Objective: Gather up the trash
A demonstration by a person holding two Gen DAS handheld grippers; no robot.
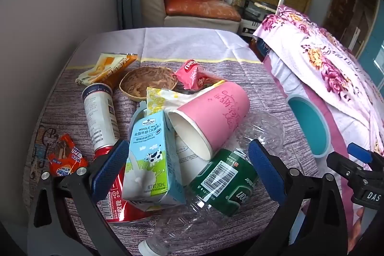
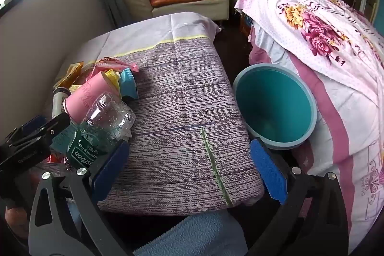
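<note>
The trash lay heaped on the table (image 1: 196, 44): a blue-and-green milk carton (image 1: 151, 160) upright, a pink paper cup (image 1: 211, 116) on its side, a clear crumpled bottle (image 1: 216, 179) with green label. Left gripper (image 1: 187, 169) gaped wide around the carton, untouching; right gripper (image 2: 189, 169) stood open, empty

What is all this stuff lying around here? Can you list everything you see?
White-and-blue cardboard milk carton: one, pile front.
Pink paper cup: one, on its side, behind carton.
Clear plastic bottle with green label: one, lying right of carton.
Red drink can: one, under carton.
White-and-navy can: one, lying at left.
Brown woven bowl: one, behind pile.
Snack wrappers: several, orange, yellow, pink.
Teal plastic bin: one, right of table.
Left hand-held gripper: black, blue pads, open.
Right hand-held gripper: same, open.
</note>
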